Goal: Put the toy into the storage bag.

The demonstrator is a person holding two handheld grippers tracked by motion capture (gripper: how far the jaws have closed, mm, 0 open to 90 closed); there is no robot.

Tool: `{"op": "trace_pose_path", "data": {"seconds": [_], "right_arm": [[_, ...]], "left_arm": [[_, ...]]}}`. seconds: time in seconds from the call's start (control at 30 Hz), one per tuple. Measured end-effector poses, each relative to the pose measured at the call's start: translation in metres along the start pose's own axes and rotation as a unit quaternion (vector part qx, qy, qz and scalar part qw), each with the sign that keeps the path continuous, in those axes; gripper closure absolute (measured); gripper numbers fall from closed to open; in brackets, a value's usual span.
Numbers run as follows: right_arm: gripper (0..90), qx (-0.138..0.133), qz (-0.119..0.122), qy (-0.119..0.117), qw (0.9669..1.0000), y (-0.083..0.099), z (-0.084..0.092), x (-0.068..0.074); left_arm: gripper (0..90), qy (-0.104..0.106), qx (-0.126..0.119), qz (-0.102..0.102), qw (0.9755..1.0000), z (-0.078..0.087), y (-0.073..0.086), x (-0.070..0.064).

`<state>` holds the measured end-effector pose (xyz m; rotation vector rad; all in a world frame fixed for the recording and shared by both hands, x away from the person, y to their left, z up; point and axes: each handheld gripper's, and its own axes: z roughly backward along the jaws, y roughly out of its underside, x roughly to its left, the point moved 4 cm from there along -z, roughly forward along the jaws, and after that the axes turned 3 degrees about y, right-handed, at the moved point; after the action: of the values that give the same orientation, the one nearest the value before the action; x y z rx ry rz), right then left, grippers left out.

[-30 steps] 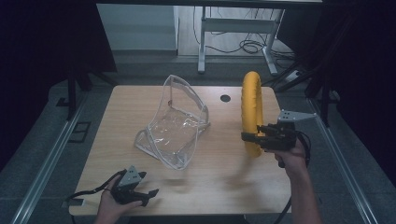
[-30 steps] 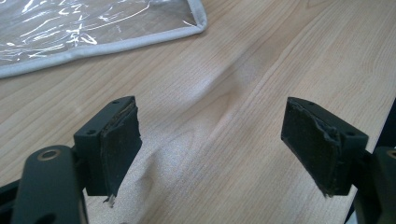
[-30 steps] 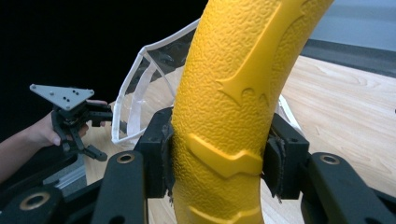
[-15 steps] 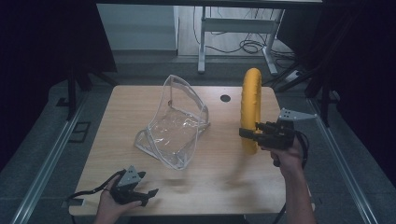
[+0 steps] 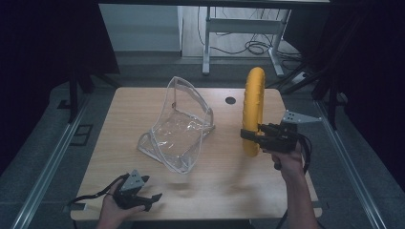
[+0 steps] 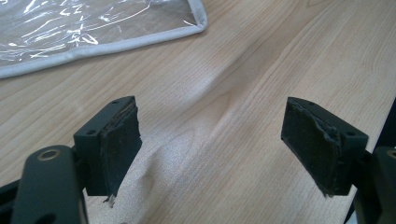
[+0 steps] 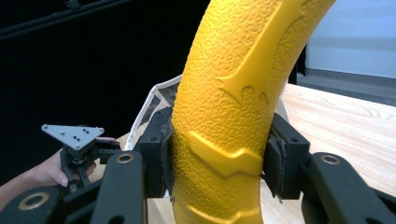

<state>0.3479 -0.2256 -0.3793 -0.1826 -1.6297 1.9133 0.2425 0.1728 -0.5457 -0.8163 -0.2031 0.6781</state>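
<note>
High view: on a wooden desk [image 5: 215, 176], the right hand-held gripper [image 5: 248, 135] clamps an upright yellow ring [image 5: 253, 105] beside a clear plastic bag [image 5: 179, 129].

Left gripper view: the left hand-held gripper [image 6: 212, 140] gapes wide (nothing held).

Right gripper view: both pads [image 7: 166, 154] press the ring's textured rim.

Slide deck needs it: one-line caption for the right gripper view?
Right gripper clamps a textured yellow ring upright, clear plastic bag behind.
</note>
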Motion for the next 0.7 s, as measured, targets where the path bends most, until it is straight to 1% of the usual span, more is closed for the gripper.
{"op": "trace_pose_path", "data": {"seconds": [0.27,0.53,0.7], "right_arm": [[51.2,-0.013,0.002,-0.004,0.9999,-0.004,-0.003,0.005],[51.1,-0.034,0.000,-0.007,0.9994,-0.010,-0.003,0.010],[51.1,-0.041,0.003,-0.009,0.9991,-0.015,-0.003,0.013]], "left_arm": [[19.6,0.000,0.001,-0.001,1.0000,-0.001,0.000,0.000],[19.6,0.001,0.001,0.000,1.0000,-0.001,0.000,0.000],[19.6,0.001,0.000,0.000,1.0000,-0.001,0.000,0.000]]}}
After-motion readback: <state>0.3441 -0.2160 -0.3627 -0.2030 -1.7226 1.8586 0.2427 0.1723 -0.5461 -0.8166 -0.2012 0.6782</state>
